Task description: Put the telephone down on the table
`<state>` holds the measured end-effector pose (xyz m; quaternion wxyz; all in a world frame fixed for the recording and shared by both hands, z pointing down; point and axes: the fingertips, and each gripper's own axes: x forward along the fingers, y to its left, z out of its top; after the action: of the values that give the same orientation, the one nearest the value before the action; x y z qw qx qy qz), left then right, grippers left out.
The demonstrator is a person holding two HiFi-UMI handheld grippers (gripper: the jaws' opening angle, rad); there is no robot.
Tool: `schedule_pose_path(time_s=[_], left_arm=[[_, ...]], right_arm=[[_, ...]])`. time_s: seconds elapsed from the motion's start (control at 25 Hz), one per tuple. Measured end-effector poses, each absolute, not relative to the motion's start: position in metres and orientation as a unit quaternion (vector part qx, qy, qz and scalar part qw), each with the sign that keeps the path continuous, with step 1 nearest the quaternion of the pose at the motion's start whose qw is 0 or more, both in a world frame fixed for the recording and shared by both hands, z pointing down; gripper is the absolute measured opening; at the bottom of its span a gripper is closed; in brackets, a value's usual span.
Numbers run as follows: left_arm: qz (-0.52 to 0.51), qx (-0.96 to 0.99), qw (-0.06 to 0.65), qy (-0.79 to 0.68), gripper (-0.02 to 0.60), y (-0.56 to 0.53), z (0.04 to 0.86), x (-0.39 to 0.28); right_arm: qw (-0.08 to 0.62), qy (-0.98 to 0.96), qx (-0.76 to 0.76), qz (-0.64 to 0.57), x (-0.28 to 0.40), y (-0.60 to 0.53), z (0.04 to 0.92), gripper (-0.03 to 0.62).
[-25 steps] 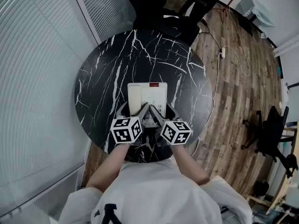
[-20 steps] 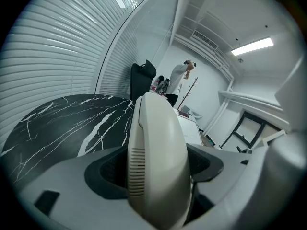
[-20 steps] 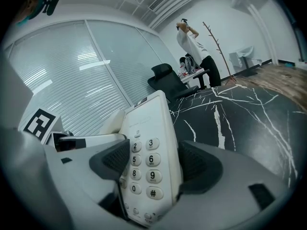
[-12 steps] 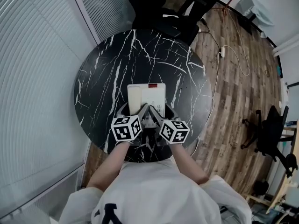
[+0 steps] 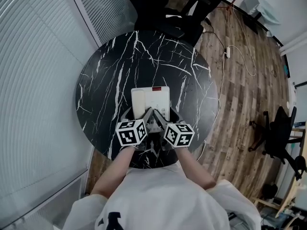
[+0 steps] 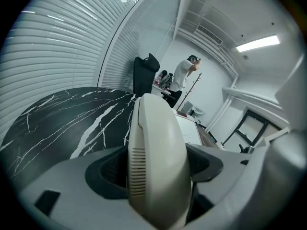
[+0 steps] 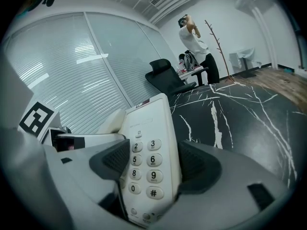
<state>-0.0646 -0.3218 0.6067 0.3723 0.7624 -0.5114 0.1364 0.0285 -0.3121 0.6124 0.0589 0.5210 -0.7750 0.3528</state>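
A cream-white desk telephone (image 5: 152,98) with its handset on the left lies flat over the near half of the round black marble table (image 5: 120,61). Whether it rests on the top or hovers just above it, I cannot tell. My left gripper (image 5: 139,115) is shut on the handset side; the handset (image 6: 156,166) fills the gap between its dark pads. My right gripper (image 5: 166,115) is shut on the keypad side, with the number keys (image 7: 146,152) pinched between its pads. Both marker cubes sit side by side at the phone's near edge.
A black office chair (image 5: 168,8) stands at the table's far side. Another chair (image 5: 278,138) is on the wood floor at right, beyond a white cable (image 5: 240,56). A blind-covered glass wall (image 5: 38,80) runs along the left. A person (image 7: 199,47) stands far off.
Almost nothing differs. Both grippers keep their hold on the phone, and the right marker cube has drifted slightly left.
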Motion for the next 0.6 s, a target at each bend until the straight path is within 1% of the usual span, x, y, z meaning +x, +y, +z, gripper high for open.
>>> schedule_pose_path(time_s=[0.6], left_arm=[[0.164,0.753,0.372,-0.516,0.353,-0.328,0.621,-0.063]], right_arm=[[0.065,-0.756,0.532,0.375,0.031,-0.318,0.629,0.325]])
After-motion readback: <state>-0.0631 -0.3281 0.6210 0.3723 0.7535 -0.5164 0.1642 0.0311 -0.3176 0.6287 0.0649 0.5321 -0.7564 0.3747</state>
